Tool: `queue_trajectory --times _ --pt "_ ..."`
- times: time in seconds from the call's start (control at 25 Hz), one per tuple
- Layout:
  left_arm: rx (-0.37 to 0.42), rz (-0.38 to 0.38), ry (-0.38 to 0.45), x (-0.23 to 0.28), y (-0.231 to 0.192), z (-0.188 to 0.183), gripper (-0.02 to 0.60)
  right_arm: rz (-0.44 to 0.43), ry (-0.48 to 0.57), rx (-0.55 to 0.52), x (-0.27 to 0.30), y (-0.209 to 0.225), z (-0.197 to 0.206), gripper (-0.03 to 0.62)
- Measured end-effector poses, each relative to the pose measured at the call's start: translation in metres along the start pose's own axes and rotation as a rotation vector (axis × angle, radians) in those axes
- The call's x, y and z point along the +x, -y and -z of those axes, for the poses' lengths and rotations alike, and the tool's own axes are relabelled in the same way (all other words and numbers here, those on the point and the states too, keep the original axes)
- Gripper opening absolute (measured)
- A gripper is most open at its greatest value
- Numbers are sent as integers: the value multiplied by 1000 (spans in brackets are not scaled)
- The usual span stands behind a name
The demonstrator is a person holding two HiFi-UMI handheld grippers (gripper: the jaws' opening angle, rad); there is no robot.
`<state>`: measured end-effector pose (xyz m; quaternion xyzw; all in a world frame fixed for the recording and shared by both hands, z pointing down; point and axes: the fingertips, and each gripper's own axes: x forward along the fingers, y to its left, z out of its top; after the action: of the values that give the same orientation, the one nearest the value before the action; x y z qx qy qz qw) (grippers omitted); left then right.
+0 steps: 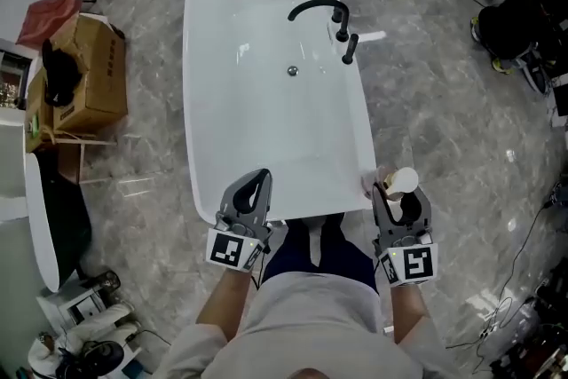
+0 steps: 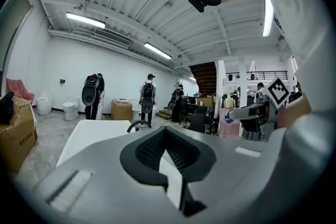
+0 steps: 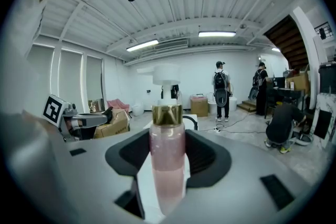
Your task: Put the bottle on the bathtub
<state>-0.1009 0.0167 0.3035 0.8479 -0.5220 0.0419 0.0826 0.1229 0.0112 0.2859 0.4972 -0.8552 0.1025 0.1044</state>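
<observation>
My right tool (image 3: pixel 168 140) is clamped on the pink bottle (image 3: pixel 167 165), which stands upright with its gold collar and white pump above the pads. Just to its left is the near right corner of the white bathtub (image 1: pixel 266 111). My left tool (image 2: pixel 167 134) is closed and empty, over the tub's near rim.

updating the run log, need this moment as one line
left gripper: shut, empty | right gripper: shut on pink clear bottle with gold collar | place: near right corner of white bathtub
</observation>
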Motion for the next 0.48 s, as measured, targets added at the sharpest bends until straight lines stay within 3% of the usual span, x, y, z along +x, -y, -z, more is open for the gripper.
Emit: queue_trajectory --times 0.32,0.48 --pt "-27 -7 -37 27 -27 78 2 11 -76 35 57 4 87 209" --pt "-134 -81 -58 34 -45 132 2 24 -121 52 77 12 140 208"
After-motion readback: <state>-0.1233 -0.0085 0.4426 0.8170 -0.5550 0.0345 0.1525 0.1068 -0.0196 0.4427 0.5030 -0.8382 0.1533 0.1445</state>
